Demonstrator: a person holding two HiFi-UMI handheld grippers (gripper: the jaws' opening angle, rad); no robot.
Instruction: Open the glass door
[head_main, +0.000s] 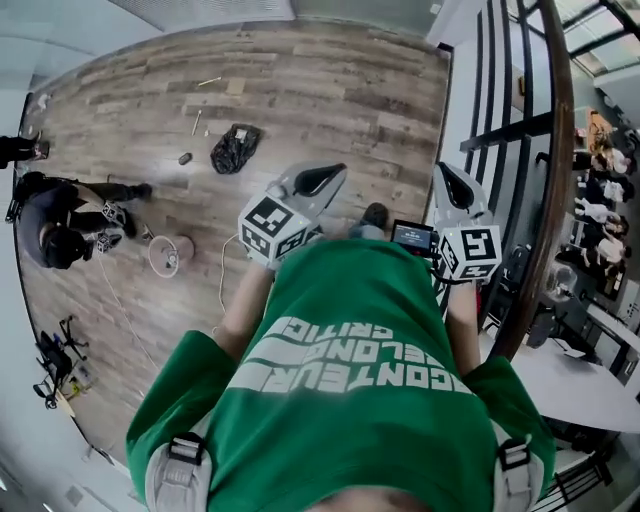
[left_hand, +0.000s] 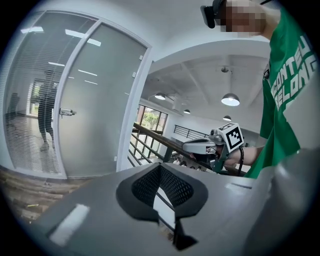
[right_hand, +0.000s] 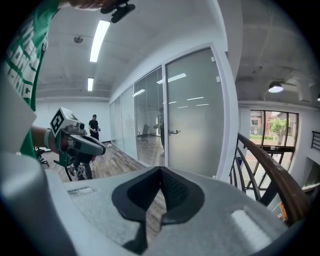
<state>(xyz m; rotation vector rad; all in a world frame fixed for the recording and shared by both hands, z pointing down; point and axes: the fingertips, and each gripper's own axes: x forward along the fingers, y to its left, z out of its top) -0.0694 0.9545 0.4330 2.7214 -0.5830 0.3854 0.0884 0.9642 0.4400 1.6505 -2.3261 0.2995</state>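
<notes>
The frosted glass door (left_hand: 100, 100) stands shut in its white frame, some way ahead, with a metal handle (left_hand: 66, 112) on its left edge. In the right gripper view the same door (right_hand: 195, 115) shows with its handle (right_hand: 173, 132). My left gripper (left_hand: 160, 167) is shut on nothing and held in the air at chest height, far from the door. My right gripper (right_hand: 160, 170) is also shut and empty. In the head view the left gripper (head_main: 325, 178) and the right gripper (head_main: 450, 182) point forward over the wood floor.
A curved wooden handrail (head_main: 545, 200) on black bars runs close on my right. A black bag (head_main: 234, 148) and a round white object (head_main: 170, 255) lie on the floor ahead. A person (head_main: 60, 225) crouches at the left. A white table (head_main: 580, 385) stands beyond the rail.
</notes>
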